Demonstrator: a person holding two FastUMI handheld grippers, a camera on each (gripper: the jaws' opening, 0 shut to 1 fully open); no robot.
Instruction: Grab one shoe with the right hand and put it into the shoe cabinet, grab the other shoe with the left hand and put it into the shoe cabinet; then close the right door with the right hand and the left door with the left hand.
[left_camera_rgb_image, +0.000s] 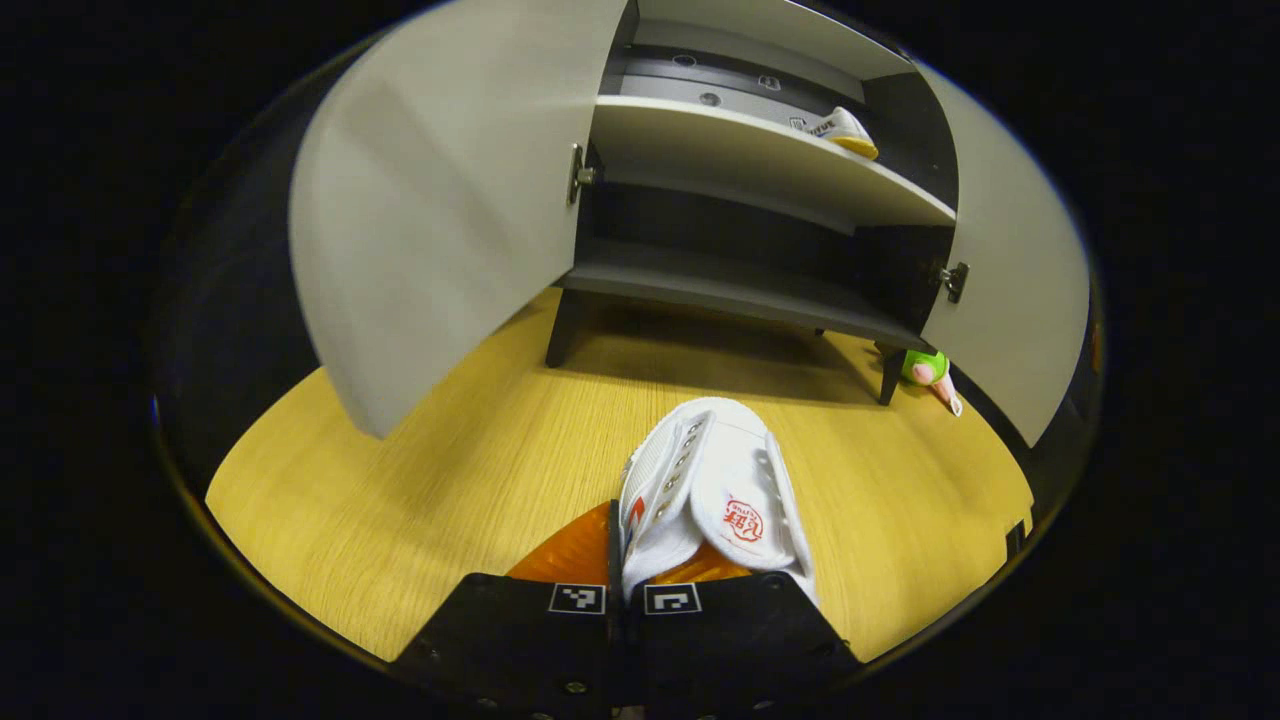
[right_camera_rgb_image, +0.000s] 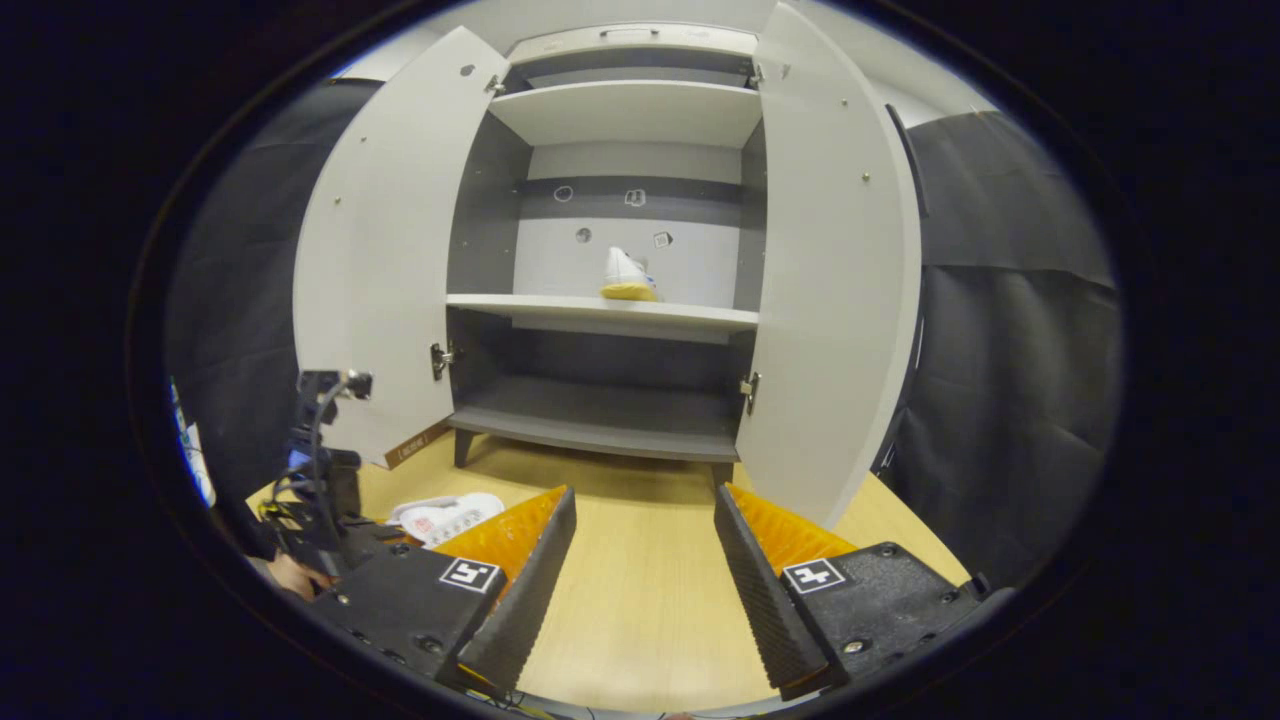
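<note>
A white shoe lies on the wooden floor in front of the shoe cabinet. My left gripper is shut on the shoe's side wall at its near end. The other white shoe, with a yellow sole, sits on the cabinet's middle shelf. Both doors stand open: the left door and the right door. My right gripper hangs open and empty over the floor, facing the cabinet. The right gripper view shows the left gripper low at the left with the floor shoe.
A small green toy lies by the cabinet's right front leg. The bottom shelf holds nothing. Black cloth walls close in on both sides of the cabinet.
</note>
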